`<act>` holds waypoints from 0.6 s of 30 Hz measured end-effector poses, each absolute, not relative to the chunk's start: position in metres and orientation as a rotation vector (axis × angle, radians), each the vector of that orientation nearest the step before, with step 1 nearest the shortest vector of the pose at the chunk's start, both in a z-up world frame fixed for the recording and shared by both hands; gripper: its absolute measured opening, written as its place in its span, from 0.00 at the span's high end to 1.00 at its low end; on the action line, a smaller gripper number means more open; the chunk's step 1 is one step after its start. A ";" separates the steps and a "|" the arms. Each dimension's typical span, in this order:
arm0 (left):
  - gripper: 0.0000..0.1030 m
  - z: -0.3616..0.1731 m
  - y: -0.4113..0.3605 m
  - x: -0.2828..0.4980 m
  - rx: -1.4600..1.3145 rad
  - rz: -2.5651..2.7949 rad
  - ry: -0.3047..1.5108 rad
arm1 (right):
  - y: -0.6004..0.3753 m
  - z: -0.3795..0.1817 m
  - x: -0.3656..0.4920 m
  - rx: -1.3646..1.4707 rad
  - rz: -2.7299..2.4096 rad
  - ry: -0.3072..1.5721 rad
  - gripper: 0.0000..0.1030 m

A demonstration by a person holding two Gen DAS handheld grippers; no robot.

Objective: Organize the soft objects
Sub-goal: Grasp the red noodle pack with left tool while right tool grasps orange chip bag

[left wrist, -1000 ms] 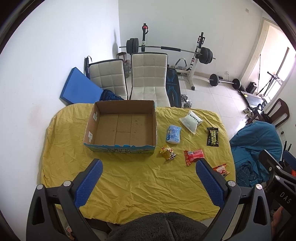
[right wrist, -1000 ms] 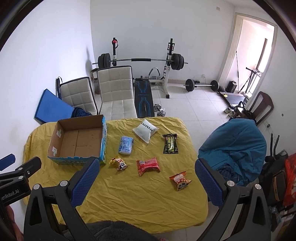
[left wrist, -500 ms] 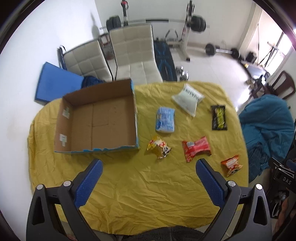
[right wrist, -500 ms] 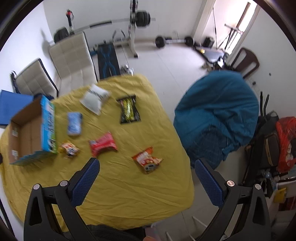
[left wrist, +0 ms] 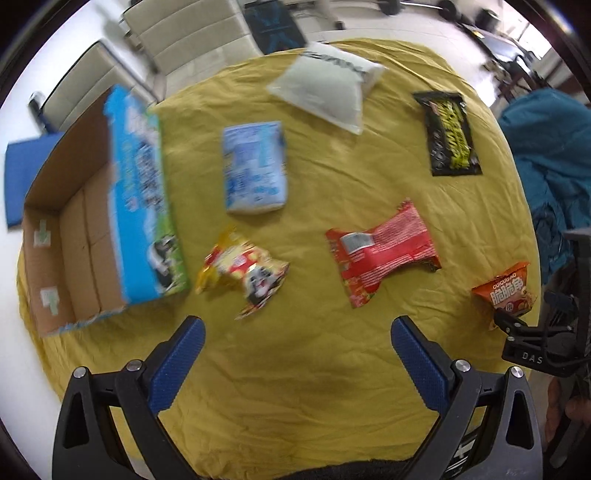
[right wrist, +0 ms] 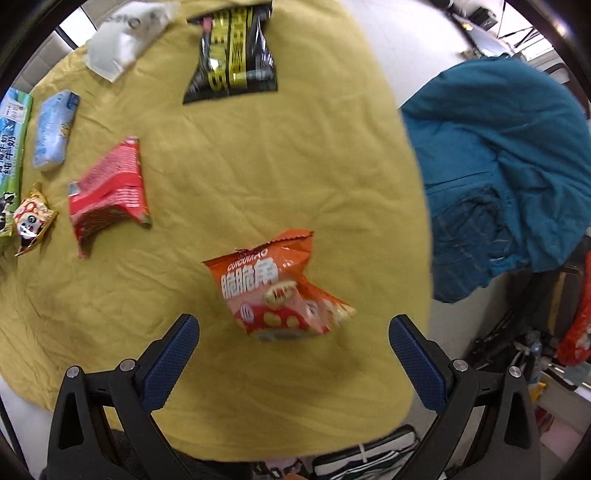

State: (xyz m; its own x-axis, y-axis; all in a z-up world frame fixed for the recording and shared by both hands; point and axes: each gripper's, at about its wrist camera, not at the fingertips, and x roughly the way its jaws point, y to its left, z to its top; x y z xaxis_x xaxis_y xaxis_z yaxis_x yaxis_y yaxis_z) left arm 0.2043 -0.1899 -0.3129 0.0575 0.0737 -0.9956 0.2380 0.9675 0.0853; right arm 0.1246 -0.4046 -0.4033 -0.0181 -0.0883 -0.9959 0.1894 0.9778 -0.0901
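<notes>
Soft packets lie on a yellow-covered table. In the left wrist view: a yellow panda packet, a red packet, a light blue packet, a white pouch, a black-yellow packet and an orange snack bag. An open cardboard box stands at the left. My left gripper is open and empty, just before the panda and red packets. My right gripper is open, its fingers either side of the orange bag, slightly short of it.
A teal beanbag sits beyond the table's right edge. White chairs stand behind the table. The right gripper's body shows at the right in the left wrist view, by the orange bag. Clutter lies on the floor at right.
Both grippers have dropped and moved in toward the table. The left now hovers near the panda and red packets; the right has closed in on the orange bag. Both stay open.
</notes>
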 end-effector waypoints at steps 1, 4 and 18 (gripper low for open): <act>0.00 -0.319 -0.199 0.206 0.292 -0.160 1.513 | -0.406 -0.411 0.126 0.081 -0.216 1.585 0.01; 0.00 -0.332 -0.225 0.216 0.429 -0.282 1.471 | -0.407 -0.432 0.132 0.083 -0.186 1.619 0.15; 0.39 -0.430 -0.289 0.249 0.743 -0.566 1.644 | -0.428 -0.451 0.151 0.126 -0.088 1.728 0.22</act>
State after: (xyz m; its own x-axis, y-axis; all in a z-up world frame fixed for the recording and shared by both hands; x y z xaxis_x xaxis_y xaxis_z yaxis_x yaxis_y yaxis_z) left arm 0.2495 -0.2895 -0.4305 -0.1111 0.1652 -0.9800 0.7334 0.6791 0.0313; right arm 0.1506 -0.4282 -0.4505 -0.1572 0.0343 -0.9870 0.1344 0.9908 0.0130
